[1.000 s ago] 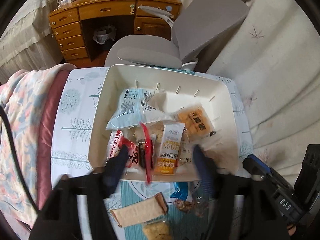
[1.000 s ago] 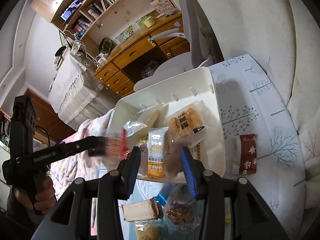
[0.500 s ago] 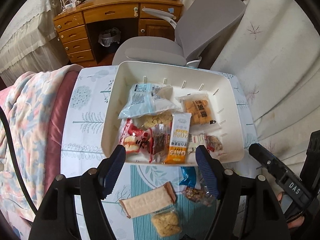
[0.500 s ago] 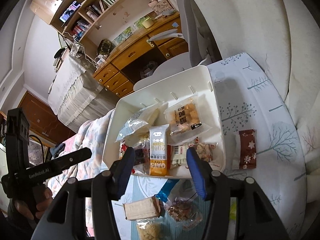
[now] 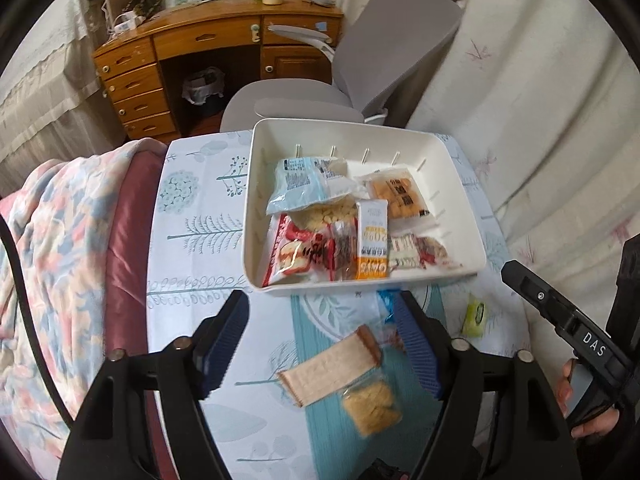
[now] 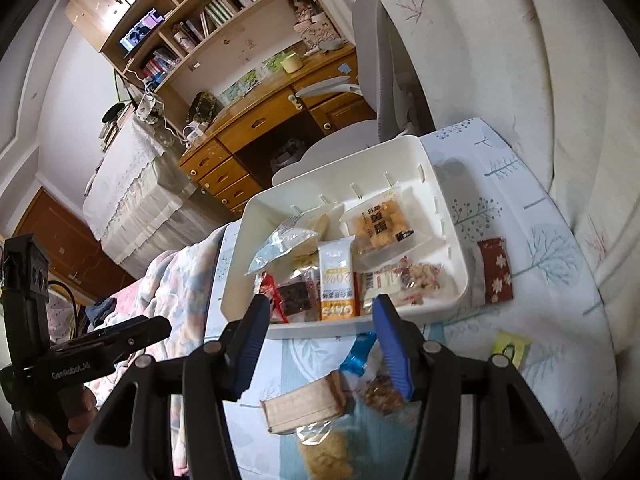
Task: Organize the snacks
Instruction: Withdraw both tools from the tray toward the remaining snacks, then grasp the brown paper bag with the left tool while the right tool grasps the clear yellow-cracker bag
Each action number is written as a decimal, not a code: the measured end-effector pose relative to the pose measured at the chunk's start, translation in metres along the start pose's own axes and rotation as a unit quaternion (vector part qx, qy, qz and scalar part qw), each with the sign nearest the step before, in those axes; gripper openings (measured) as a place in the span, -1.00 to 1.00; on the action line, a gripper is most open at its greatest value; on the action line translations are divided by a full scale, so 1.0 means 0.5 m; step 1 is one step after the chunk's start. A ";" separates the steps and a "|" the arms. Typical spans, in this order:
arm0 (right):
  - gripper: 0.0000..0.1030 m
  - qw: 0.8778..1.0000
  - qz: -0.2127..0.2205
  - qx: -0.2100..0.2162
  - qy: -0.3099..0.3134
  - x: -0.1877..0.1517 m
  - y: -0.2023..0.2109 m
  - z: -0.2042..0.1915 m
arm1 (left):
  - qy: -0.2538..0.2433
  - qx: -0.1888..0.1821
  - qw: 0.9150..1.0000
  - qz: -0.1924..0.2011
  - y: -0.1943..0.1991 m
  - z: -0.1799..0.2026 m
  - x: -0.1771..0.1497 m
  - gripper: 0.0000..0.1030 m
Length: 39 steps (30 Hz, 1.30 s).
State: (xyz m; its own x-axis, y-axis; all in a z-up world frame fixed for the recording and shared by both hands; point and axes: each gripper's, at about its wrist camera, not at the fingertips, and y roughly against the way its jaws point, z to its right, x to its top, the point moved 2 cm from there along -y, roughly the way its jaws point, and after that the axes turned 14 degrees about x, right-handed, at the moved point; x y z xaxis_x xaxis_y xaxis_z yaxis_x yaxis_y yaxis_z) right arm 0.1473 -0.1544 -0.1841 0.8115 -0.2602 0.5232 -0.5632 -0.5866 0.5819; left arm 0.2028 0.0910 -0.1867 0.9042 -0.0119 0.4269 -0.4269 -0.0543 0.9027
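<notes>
The white bin point(image 5: 452, 168) sits at frame centre on the tabletop point(image 5: 192, 248), its near rim just above both grippers, bare cloth to its left. The left gripper point(image 5: 320, 344) is empty, jaws opening. The right gripper point(image 6: 326, 344) is spread and empty (earlier it was narrower). Wrapped snacks point(image 5: 332, 364) lie below the bin; both grippers have backed away.

Wooden desk point(image 5: 216, 52) with drawers stood against far wall, grey office chair point(image 5: 360, 68) pushed close beside it. Bookshelf point(image 6: 224, 8) with books mounted above desk. Tree-print tablecloth point(image 5: 196, 220) covered table; floral blanket point(image 5: 52, 260) lay left. Pale leaf-print fabric point(image 5: 540, 100) draped right. Daylight soft.
</notes>
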 end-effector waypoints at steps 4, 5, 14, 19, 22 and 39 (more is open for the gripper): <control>0.05 1.000 0.009 -0.018 -0.010 -0.042 0.000 -0.029 | -0.022 -0.009 1.000 -0.005 0.003 -0.033 -0.012 0.56; 0.05 1.000 0.011 -0.023 -0.014 -0.058 0.001 -0.037 | -0.027 -0.013 1.000 -0.005 0.003 -0.044 -0.013 0.56; 0.05 0.996 0.021 -0.084 -0.027 -0.160 -0.013 -0.078 | -0.098 -0.046 0.994 -0.022 -0.019 -0.086 -0.033 0.56; 0.11 0.993 0.019 -0.108 -0.047 -0.212 -0.027 -0.088 | -0.141 -0.063 0.987 -0.043 -0.056 -0.079 -0.052 0.56; 0.32 0.991 0.006 -0.128 -0.041 -0.246 -0.036 -0.095 | -0.171 -0.076 0.981 -0.053 -0.081 -0.062 -0.065 0.56; 0.33 0.975 -0.070 -0.210 0.037 -0.399 -0.138 -0.057 | -0.308 -0.084 0.939 -0.124 -0.273 0.096 -0.174 0.57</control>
State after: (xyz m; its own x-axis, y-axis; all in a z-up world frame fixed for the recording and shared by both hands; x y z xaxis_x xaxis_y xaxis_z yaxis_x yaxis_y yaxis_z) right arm 0.0200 -0.0400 -0.3106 0.8799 -0.1347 0.4557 -0.4752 -0.2429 0.8457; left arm 0.1828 0.0515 -0.3495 0.7891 -0.5988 0.1368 -0.1517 0.0258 0.9881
